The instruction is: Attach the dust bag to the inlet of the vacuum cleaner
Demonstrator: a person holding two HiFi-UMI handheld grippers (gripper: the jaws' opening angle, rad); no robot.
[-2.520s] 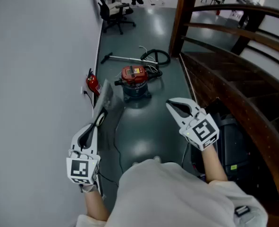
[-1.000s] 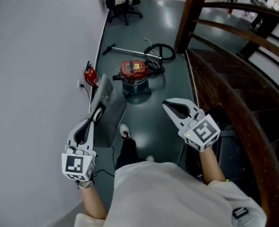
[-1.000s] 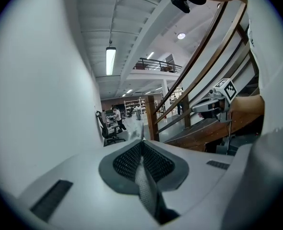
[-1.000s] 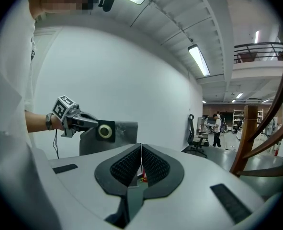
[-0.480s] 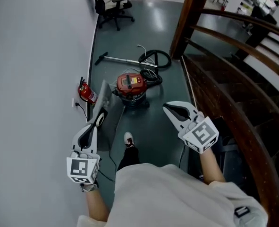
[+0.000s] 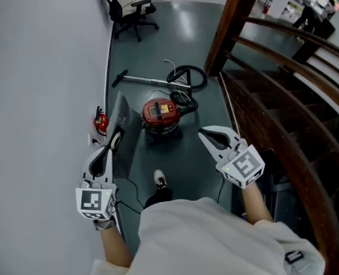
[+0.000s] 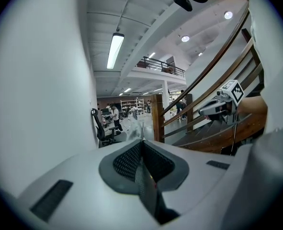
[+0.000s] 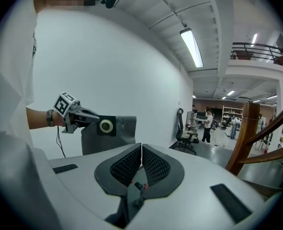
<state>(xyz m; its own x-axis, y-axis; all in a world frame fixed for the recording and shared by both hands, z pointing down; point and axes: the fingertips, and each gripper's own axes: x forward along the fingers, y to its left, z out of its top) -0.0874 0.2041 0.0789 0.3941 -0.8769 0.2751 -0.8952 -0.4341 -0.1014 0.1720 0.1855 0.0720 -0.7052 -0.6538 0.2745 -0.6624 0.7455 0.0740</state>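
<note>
Pinching the grey fabric dust bag, the left claw suggested the approach step; the right claw sat closed, empty. Next probably meant reaching the red-lidded canister vacuum ahead.

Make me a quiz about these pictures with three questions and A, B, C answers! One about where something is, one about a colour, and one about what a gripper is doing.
1. Where is the vacuum cleaner?
A. on the stairs
B. on the floor, ahead of the person
C. on the office chair

2. What colour is the vacuum cleaner's top?
A. red
B. yellow
C. blue

3. What is the left gripper doing?
A. standing open and empty
B. lying on the floor
C. holding the dust bag

Answers:
1 B: the head view shows it standing on the grey floor past the person's shoe.
2 A: its top is red over a dark body.
3 C: the right gripper view shows its jaws shut on the bag's black collar, with the grey bag hanging below.
</note>
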